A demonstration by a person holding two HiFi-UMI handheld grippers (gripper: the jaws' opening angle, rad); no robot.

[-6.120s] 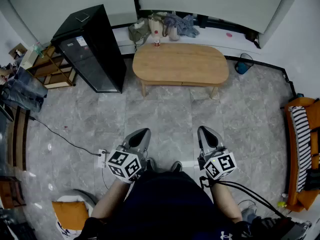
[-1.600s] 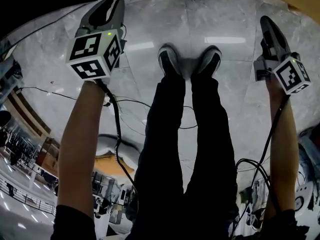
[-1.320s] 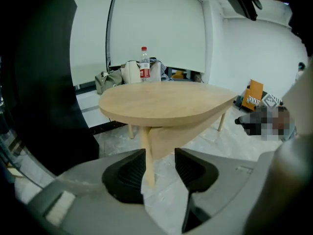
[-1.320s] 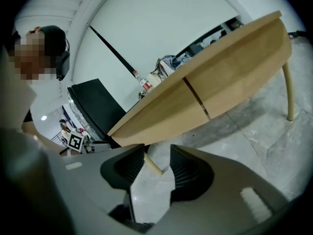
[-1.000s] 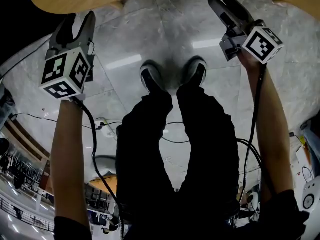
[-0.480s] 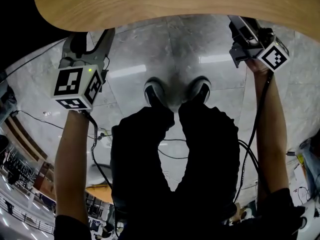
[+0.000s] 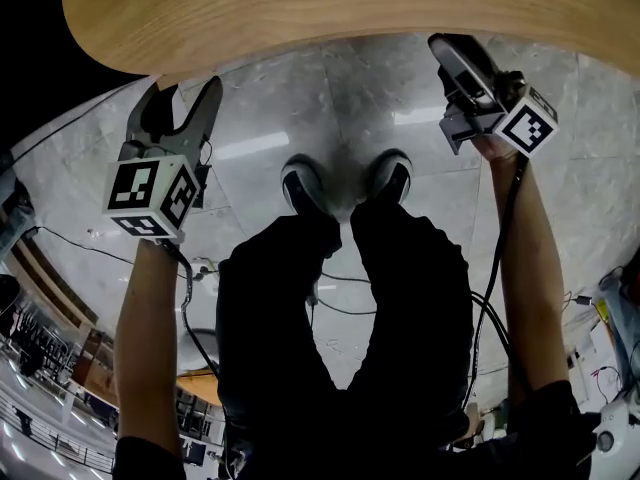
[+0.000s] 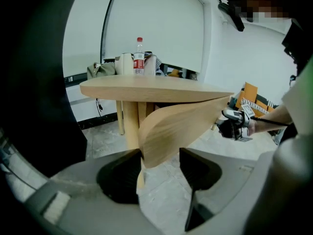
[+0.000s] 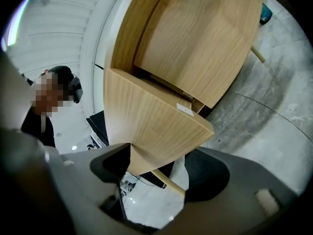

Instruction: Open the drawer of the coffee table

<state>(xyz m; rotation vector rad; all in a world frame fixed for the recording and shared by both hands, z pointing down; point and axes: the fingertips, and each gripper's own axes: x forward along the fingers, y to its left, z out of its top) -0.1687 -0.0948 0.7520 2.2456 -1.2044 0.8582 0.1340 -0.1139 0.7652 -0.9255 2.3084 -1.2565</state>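
Currently, pale curved wooden drawer front (image 8: 181,126) spans both hands, one end inside each wide, just-opened claw, left gripper (image 7: 180,98) and right gripper (image 7: 455,53), neither clamped.

**Operator:** Where did the coffee table (image 7: 330,8) stand relative to the person?

**Technician:** Directly ahead. Its top reached over the floor (image 7: 330,98) in front of the two shoes (image 7: 305,183).

**Operator:** And the grippers?

**Technician:** The left gripper (image 7: 182,96) was at the table's left end and the right gripper (image 7: 452,53) was near its right end, with the shoes between them. The drawer front (image 8: 181,126) sat below the tabletop, one end between each gripper's jaws. A bottle (image 8: 139,53) stood at the tabletop's far side. A cable (image 7: 90,238) lay on the floor behind the left gripper.
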